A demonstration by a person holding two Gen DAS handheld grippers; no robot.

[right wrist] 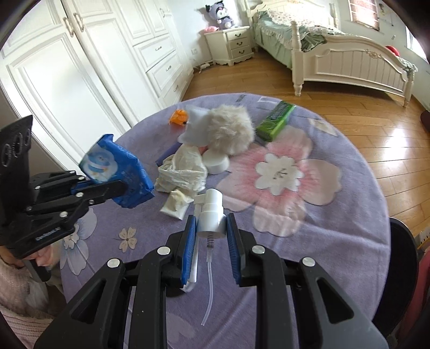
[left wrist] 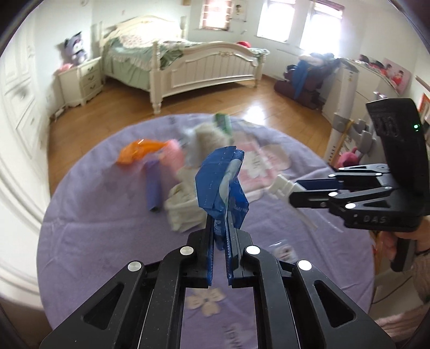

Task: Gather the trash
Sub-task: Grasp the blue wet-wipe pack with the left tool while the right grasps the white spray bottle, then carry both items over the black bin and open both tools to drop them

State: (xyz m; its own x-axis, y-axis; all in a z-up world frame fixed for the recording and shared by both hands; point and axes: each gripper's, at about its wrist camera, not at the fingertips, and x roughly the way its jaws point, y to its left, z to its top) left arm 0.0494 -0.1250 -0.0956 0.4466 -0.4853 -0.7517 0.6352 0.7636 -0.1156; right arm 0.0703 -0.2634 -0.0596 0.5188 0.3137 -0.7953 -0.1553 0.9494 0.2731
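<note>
While the left tool (left wrist: 222,214) grips a crumpled blue wet-wipe packet (left wrist: 221,182) between its pads, lifted above the purple flowered cloth (left wrist: 94,241) of the round worktop, the right tool (right wrist: 211,228) is clamped on a white spray-pump head (right wrist: 211,214), whose thin tube dangles down between the fingers. Just beyond the pump lies a small white wrapper (right wrist: 174,205), and behind that a crumpled white tissue wad (right wrist: 182,169) beside a white round lid (right wrist: 216,161). Farther back sits a fluffy cream pom-pom (right wrist: 228,128), with a green packet (right wrist: 274,120) to its right and an orange wrapper (right wrist: 178,116) to its left. A purple tube (left wrist: 153,185) lies on the cloth near the tissue. Past the worktop, across the wooden floor (right wrist: 376,128), stand a white bed (right wrist: 344,56) and a nightstand (right wrist: 231,45) carrying a plush toy (right wrist: 221,13).
</note>
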